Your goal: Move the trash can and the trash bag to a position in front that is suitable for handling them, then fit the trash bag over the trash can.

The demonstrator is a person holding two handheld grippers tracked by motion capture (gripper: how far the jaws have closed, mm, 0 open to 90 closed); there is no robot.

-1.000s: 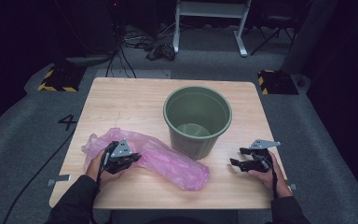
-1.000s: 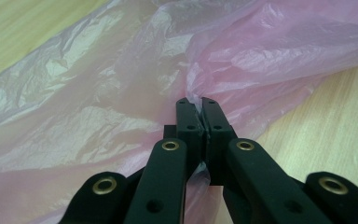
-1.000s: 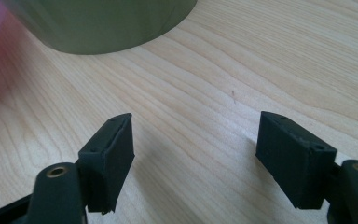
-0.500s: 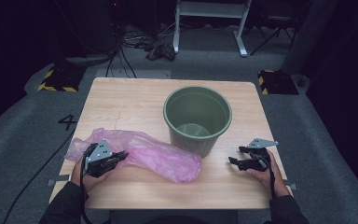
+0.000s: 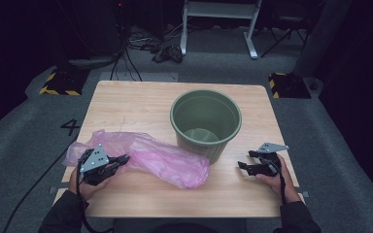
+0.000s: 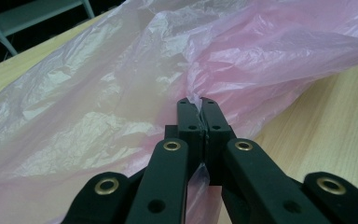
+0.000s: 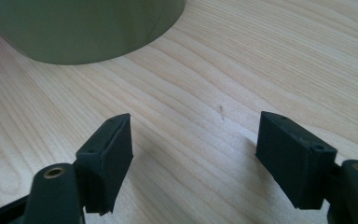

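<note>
High view: a green bucket (image 5: 206, 123) stands upright on the wooden table (image 5: 141, 104) and serves as the landmark. A crumpled pink plastic bag (image 5: 145, 155) lies flat on the table to the left of the bucket and toward the person, one end reaching close to the bucket's base; whether it touches the bucket cannot be told. The left tongs (image 5: 121, 159), held in the person's left hand (image 5: 88, 182), sit at the end of the bag farthest from the bucket. The right tongs (image 5: 243, 166), held in the right hand (image 5: 272, 177), rest over bare table to the right of the bucket and nearer the person, apart from the bag.

Left gripper view: the left tongs (image 6: 197, 103) are fully closed, their tips pinching a fold of the pink film (image 6: 121, 93), which bunches up around the pinch.

Right gripper view: the right tongs (image 7: 193, 140) stand wide apart with nothing between them but wood grain; the bucket's wall (image 7: 84, 28) rises just beyond the tips.
</note>
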